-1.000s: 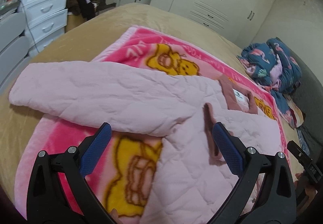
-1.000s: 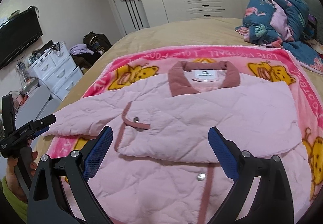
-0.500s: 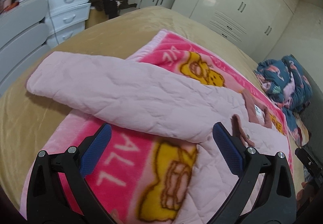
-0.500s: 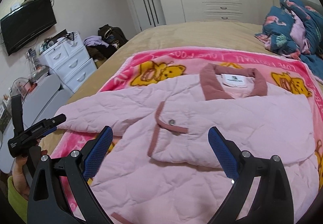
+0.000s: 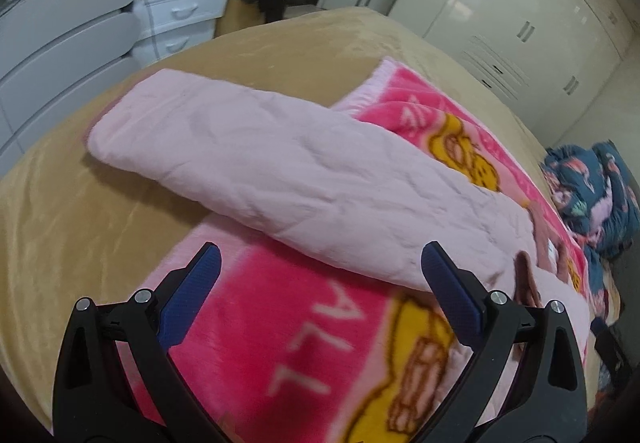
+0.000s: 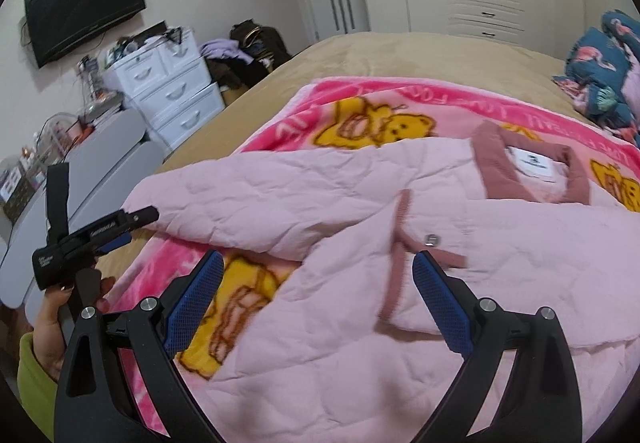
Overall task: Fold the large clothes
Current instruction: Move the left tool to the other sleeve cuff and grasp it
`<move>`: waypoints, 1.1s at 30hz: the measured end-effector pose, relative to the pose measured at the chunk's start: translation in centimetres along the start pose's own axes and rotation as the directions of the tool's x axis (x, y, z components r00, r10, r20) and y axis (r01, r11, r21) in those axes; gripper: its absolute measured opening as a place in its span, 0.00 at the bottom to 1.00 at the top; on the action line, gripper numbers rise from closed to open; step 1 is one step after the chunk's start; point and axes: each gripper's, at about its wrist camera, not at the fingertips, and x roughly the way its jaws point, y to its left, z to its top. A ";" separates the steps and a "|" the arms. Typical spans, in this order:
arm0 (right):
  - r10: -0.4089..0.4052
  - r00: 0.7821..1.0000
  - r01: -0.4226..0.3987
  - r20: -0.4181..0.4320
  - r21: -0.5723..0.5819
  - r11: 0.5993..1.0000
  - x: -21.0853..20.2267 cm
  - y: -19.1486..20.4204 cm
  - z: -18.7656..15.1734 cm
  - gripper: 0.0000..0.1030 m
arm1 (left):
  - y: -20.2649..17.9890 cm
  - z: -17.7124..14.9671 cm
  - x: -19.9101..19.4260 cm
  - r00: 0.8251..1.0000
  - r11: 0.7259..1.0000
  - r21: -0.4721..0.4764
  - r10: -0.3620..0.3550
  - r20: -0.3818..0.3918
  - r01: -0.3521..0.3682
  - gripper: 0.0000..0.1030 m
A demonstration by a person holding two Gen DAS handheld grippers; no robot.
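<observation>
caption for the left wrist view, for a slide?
Open left hand-held gripper faces the pink quilted jacket's outstretched sleeve on a pink cartoon blanket.

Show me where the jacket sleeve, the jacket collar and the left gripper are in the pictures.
jacket sleeve (image 5: 256,159): left wrist view, middle of the outstretched sleeve.
jacket collar (image 6: 494,179): right wrist view, its left band.
left gripper (image 6: 124,227): right wrist view, between its fingertips.

Wide bed with a tan plush cover (image 6: 360,55), bright pink fleece blanket with yellow cartoon bears (image 6: 360,123) spread over its middle, crumpled dark blue flamingo-print bedding (image 6: 604,71) heaped on the cover just beyond the blanket's far right corner, pale pink quilted jacket (image 6: 360,323) on the blanket, one sleeve (image 5: 200,131) reaching past the blanket's left edge onto the cover
</observation>
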 end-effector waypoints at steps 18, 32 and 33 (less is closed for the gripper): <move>0.092 0.991 -0.101 -0.092 -0.090 0.991 5.8 6.5 -0.4 0.92 | 6.6 1.8 2.6 0.999 0.985 -0.173 0.022 -0.026 -0.026 0.91; 0.100 0.989 -0.104 -0.111 -0.029 0.994 5.4 4.4 -2.0 0.92 | 12.7 3.1 5.3 0.999 0.904 -0.425 -0.025 0.035 0.037 0.91; 0.093 0.990 -0.096 -0.107 -0.022 0.995 5.1 4.0 -2.1 0.92 | 13.0 3.2 5.5 0.999 0.897 -0.441 -0.025 0.039 0.040 0.89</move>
